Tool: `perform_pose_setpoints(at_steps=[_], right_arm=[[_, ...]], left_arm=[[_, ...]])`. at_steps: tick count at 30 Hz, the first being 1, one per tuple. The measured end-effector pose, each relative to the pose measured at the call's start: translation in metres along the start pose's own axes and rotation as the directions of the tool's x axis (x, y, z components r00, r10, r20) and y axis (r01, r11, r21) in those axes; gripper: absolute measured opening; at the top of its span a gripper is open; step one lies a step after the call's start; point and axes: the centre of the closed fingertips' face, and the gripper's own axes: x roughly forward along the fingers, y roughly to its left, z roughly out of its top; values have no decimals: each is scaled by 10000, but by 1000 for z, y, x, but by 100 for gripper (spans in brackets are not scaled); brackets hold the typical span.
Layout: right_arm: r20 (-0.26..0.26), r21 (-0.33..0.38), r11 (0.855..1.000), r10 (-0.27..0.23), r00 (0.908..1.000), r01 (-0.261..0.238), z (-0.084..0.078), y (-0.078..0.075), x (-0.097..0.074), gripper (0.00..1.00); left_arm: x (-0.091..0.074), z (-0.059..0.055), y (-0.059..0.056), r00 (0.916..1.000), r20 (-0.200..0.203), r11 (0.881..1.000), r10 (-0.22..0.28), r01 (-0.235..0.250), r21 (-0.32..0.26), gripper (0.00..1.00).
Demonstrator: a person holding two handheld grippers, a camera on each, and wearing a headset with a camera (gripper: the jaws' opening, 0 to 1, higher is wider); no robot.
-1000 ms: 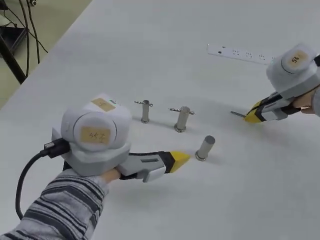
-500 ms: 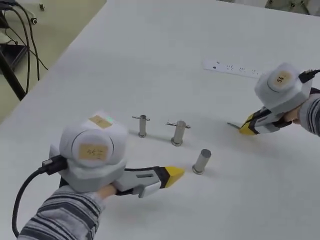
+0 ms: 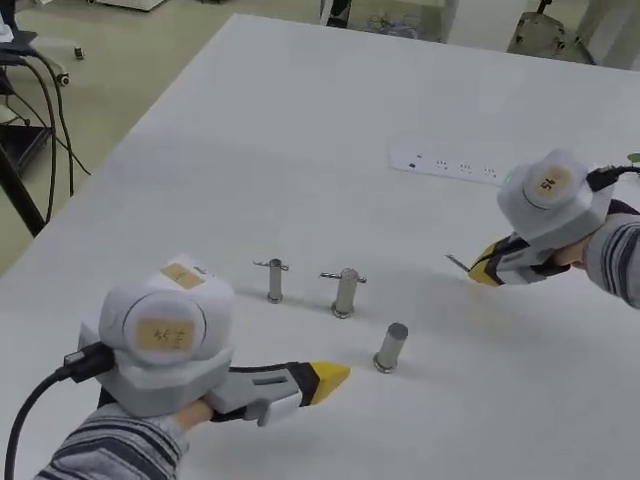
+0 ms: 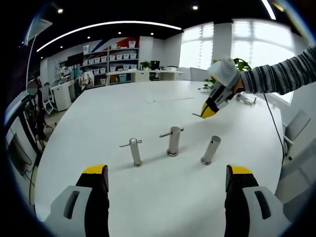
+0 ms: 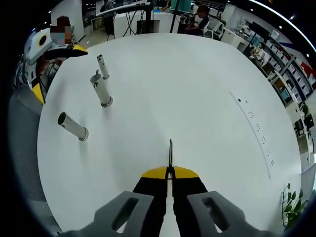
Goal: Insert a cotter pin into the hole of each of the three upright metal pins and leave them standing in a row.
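Note:
Three metal pins stand upright on the white table (image 3: pixel 300 130). The left pin (image 3: pixel 275 280) and the middle pin (image 3: pixel 345 292) each carry a cotter pin across the top. Nothing sits in the right pin (image 3: pixel 391 346); it stands a little nearer to me. My left gripper (image 4: pixel 167 177) is open, low and just in front of the pins (image 4: pixel 173 140), its yellow tip (image 3: pixel 330 378) left of the right pin. My right gripper (image 5: pixel 170 172) is shut on a cotter pin (image 5: pixel 171 153) that points forward, and hovers right of the row (image 3: pixel 480 270).
A white power strip (image 3: pixel 445 163) lies behind the right gripper. The table's left edge (image 3: pixel 120 150) drops to the floor, with a black stand and cables there. A black cable trails from the left gripper (image 3: pixel 40 390).
The head camera has tilted, so everything sits lower in view. Relative to the pins, both grippers are almost where they were, and the right one still holds its cotter pin.

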Motion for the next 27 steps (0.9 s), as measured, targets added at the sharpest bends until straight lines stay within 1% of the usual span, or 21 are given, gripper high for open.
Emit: perform_pose_setpoints(at_steps=[5,7,8,12,17,20,22,25,27], right_arm=[[352,-77,9998,-164,9992,167,7,8,-14,0],[520,-119,9997,-213,9984,219,11,12,-19,0],[606,-168,9996,-229,9979,240,14,16,-22,0],[899,-337,9989,-294,9955,325,22,26,-32,0],[1337,-728,9964,-325,9905,425,36,42,-45,0],[1739,-787,9959,-304,9843,446,48,50,-54,0],[2100,-922,9947,-260,9774,462,58,57,-62,0],[2387,-1156,9921,-198,9709,486,68,68,-70,0],[2566,-1367,9893,-146,9664,512,74,75,-74,0]], left_arm=[[-4,2,-5,9999,-33,9998,-115,115,152,97],[-6,3,-6,9998,-4,9997,-213,213,72,97],[-7,4,-7,9996,46,9995,-294,294,-65,96],[-10,7,-8,9991,101,9990,-409,410,-161,94],[-15,11,-11,9986,70,9986,-531,531,36,92],[-17,14,-14,9974,21,9974,-714,714,-73,90],[-19,17,-17,9965,90,9965,-827,828,-134,88],[-20,20,-21,9950,52,9948,-1001,1002,-199,84],[-20,23,-27,9916,167,9912,-1280,1285,-331,81]])
